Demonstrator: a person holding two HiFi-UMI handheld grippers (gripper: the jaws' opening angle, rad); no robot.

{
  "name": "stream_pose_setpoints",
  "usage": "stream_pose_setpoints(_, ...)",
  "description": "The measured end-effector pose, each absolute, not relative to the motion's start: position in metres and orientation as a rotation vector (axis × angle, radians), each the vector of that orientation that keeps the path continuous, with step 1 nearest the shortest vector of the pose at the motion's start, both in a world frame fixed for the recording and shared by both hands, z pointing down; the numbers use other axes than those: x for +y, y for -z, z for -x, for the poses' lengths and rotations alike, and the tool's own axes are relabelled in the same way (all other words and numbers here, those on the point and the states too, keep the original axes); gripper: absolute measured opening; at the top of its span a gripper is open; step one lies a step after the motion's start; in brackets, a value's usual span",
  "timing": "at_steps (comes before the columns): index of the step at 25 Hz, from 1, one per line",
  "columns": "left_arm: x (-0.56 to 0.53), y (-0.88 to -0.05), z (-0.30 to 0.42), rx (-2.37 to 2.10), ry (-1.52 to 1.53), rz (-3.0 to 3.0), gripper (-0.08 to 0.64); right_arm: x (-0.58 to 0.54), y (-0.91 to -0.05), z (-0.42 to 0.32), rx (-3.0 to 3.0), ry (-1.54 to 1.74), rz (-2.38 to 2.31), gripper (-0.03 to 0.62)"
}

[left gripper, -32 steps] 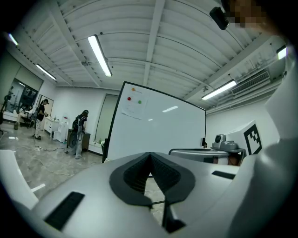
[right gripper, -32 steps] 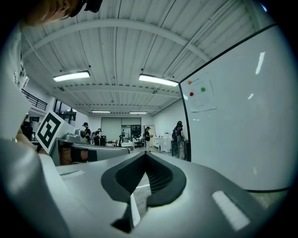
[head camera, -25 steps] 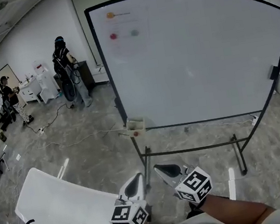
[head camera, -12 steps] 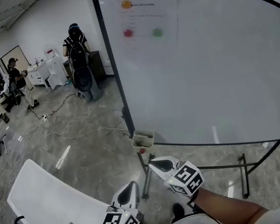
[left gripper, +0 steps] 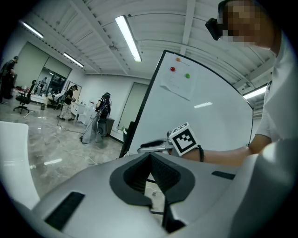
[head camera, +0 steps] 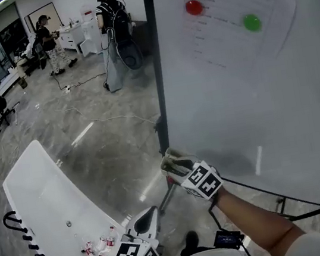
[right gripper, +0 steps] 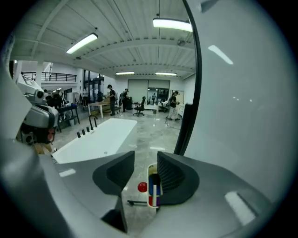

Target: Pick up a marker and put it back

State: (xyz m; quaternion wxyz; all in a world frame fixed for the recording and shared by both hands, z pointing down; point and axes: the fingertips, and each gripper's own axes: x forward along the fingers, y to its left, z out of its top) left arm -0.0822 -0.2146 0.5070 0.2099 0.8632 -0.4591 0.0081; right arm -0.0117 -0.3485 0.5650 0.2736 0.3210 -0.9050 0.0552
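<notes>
A small white marker tray [right gripper: 152, 186] hangs at the lower left corner of the whiteboard [head camera: 250, 92]. It holds blue, red and white markers [right gripper: 155, 189], with a red magnet [right gripper: 142, 187] beside it. My right gripper [right gripper: 145, 155] hovers just above the tray. Its jaws are opening, with nothing pressed between the pads and the markers showing through the gap. In the head view the right gripper [head camera: 171, 163] reaches to the board's corner. My left gripper [head camera: 145, 219] hangs lower, near my body. Its jaws [left gripper: 150, 155] meet at the tips and hold nothing.
A red magnet [head camera: 193, 7] and a green one [head camera: 251, 22] pin a paper sheet to the board. A long white tub [head camera: 45, 203] with small bottles [head camera: 98, 249] lies on the floor at left. People [head camera: 114, 29] stand far back, and cables trail over the floor.
The view has closed in on the whiteboard's left edge. My right gripper has reached forward to the marker tray at the board's corner. The left gripper stays low.
</notes>
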Motion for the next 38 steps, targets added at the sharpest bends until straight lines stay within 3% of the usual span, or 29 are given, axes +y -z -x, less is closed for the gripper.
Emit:
stream_pose_setpoints(1, -0.218, -0.513, 0.084, -1.287, -0.030, -2.381, 0.003, -0.359, -0.578, 0.013, -2.399, -0.153, -0.846, 0.155)
stream_pose_setpoints(10, -0.236, -0.529, 0.095, -1.325, -0.029, -2.318, 0.003, -0.428, -0.635, 0.019, -2.212, -0.084, -0.890, 0.150)
stream_pose_setpoints(23, -0.249, -0.529, 0.105, -1.342, 0.001, -2.281, 0.003, -0.439, -0.647, 0.022, -2.191, -0.003, -0.876, 0.072)
stream_pose_setpoints(38, -0.257, -0.496, 0.074, -1.322, 0.002, -2.386, 0.003, -0.396, -0.515, -0.024, -2.523, 0.099, -1.165, 0.066)
